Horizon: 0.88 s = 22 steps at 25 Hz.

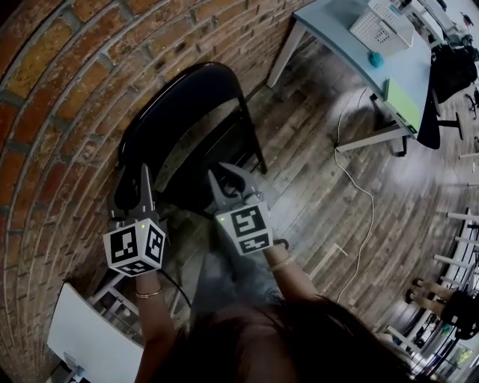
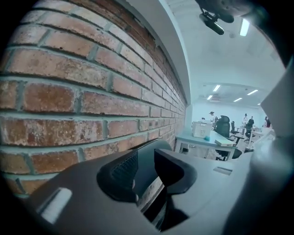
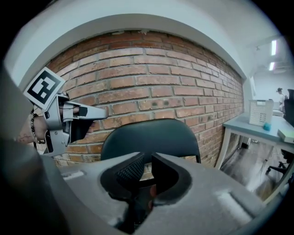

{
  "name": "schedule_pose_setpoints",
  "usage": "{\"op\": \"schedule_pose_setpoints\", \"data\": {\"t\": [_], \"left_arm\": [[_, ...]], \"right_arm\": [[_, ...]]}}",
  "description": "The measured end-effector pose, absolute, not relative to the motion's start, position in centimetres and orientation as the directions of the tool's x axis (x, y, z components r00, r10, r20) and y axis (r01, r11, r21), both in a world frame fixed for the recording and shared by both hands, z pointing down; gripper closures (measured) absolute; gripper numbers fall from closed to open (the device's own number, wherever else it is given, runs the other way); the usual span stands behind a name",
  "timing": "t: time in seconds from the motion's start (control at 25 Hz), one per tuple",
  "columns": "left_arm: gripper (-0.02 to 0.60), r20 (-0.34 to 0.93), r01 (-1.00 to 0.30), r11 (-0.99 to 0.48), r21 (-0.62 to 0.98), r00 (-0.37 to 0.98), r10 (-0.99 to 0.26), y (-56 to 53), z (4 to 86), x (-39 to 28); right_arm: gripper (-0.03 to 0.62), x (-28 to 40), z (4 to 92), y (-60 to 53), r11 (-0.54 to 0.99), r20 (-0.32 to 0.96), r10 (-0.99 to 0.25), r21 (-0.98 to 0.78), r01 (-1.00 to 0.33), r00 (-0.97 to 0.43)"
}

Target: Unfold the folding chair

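Observation:
A black folding chair leans folded against the brick wall, its rounded backrest uppermost. My left gripper is at the chair's left edge, low down. In the left gripper view its jaws stand apart, with the chair's dark edge showing in the gap. My right gripper hovers over the chair's lower middle, its fingers a little apart and nothing between them. In the right gripper view the backrest is straight ahead beyond the narrow jaw gap, and the left gripper reaches in from the left.
A pale table with a white basket stands at the far right, with a black office chair beside it. A white cable trails over the wood floor. A white board lies at the lower left.

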<state>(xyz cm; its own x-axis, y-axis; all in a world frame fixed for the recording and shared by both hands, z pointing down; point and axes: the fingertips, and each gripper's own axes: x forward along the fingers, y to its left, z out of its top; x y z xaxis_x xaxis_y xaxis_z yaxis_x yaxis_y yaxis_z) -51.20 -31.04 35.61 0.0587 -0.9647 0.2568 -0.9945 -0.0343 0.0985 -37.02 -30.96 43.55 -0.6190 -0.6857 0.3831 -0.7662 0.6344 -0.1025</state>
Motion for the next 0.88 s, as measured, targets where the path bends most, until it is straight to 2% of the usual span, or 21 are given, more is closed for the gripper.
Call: {"op": "schedule_pose_setpoints", "data": {"t": [0.44,0.64,0.88], "left_arm": [[0.373,0.309,-0.998,0.054,0.044,-0.038,-0.950,-32.1,39.4,-56.7],[0.324,0.372,-0.998,0.019,0.063,0.005,-0.928,-32.5,41.8,-57.8],[0.319,0.421,-0.995,0.016,0.095,0.025,-0.907,-32.8,44.4,-58.6]], "right_arm": [[0.522,-37.6,48.7,-33.9,0.614,0.450,-0.647,-0.172,-0.771,-0.615],[0.520,-37.6,50.2,-34.2,0.623,0.474,-0.626,-0.174,-0.762,-0.620],[0.519,-37.5,51.0,-34.4,0.633,0.489,-0.608,-0.176,-0.754,-0.625]]}}
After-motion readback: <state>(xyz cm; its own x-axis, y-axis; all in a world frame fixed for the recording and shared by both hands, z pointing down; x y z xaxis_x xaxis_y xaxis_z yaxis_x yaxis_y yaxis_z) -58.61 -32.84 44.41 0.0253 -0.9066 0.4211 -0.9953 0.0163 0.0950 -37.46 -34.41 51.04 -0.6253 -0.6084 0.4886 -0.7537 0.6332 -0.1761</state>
